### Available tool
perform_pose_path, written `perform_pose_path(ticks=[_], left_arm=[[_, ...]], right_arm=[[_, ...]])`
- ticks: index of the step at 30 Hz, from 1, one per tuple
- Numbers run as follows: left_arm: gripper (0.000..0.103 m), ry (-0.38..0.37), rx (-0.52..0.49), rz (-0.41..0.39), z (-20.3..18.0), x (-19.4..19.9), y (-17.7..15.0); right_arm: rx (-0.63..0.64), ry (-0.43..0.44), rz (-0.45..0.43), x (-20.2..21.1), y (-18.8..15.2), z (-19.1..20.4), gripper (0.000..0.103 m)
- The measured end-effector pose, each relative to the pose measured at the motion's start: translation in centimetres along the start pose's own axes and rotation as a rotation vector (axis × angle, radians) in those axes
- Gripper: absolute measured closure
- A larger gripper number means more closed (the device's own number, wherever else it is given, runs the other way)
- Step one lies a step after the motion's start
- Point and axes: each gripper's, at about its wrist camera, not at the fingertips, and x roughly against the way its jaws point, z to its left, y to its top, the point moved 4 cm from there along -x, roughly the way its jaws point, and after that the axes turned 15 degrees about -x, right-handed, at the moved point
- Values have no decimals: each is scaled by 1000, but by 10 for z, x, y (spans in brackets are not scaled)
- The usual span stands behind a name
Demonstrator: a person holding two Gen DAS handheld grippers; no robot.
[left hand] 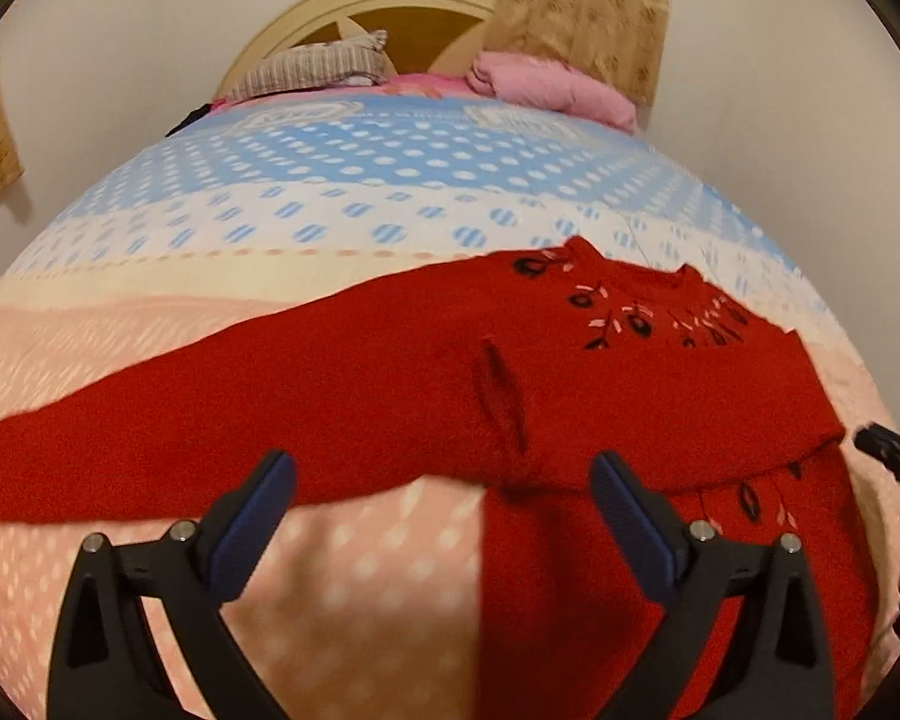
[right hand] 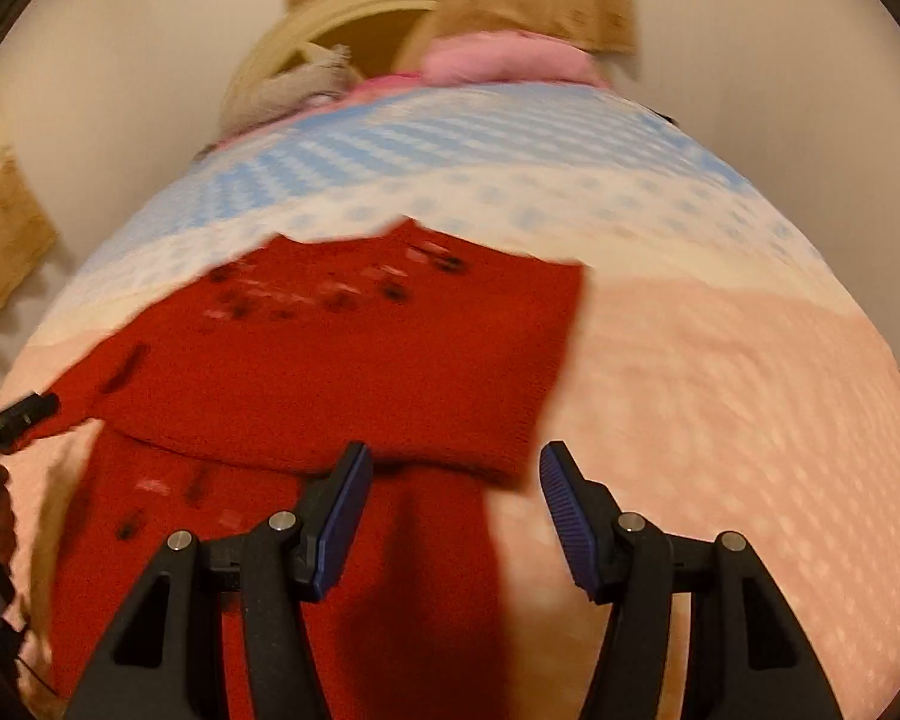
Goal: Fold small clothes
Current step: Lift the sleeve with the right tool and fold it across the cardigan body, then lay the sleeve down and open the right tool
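A small red knit sweater [left hand: 390, 384] with dark embroidered flowers near its neck lies flat on the bed. Its left sleeve [left hand: 120, 456] stretches out to the left. The right sleeve lies folded across the body, as the right wrist view [right hand: 342, 384] shows. My left gripper [left hand: 444, 480] is open and empty just above the sweater's lower left part. My right gripper [right hand: 456, 468] is open and empty above the folded edge near the sweater's right side. Its tip shows at the right edge of the left wrist view [left hand: 894, 456].
The bed cover [left hand: 354, 192] is dotted, blue at the far end and pink near me. Striped pillows [left hand: 318, 66] and a pink bundle [left hand: 546, 84] lie by the rounded headboard [left hand: 390, 6]. A curtain [left hand: 576, 6] hangs behind. Walls stand on both sides.
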Motion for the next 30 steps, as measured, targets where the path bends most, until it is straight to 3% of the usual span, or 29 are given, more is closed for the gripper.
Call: perform_pose_path(ticks=[2, 6, 12, 15, 18, 20, 23, 25, 30], left_arm=[[2, 57, -17, 23, -5, -15, 4], [0, 223, -84, 119, -7, -59, -1], [1, 214, -64, 103, 1, -55, -7], [31, 133, -81, 64, -12, -48, -4], [39, 10, -88, 41, -28, -44, 3], [49, -10, -99, 66, -34, -50, 4], [63, -67, -28, 61, -27, -53, 3], [88, -98, 14, 37, -19, -49, 2], [90, -124, 50, -26, -8, -31, -1]], right_arm=[[9, -51, 7, -7, -3, -13, 44], [-13, -26, 18, -19, -6, -17, 44], [41, -23, -9, -26, -9, -1, 44], [27, -6, -33, -24, -4, -1, 44], [16, -6, -21, -33, -10, -2, 44], [8, -6, 3, -41, -19, -3, 44], [2, 2, -6, -39, -22, -5, 44], [-7, 8, -1, -39, -23, -7, 44], [-9, 10, 2, -41, -24, -8, 44]])
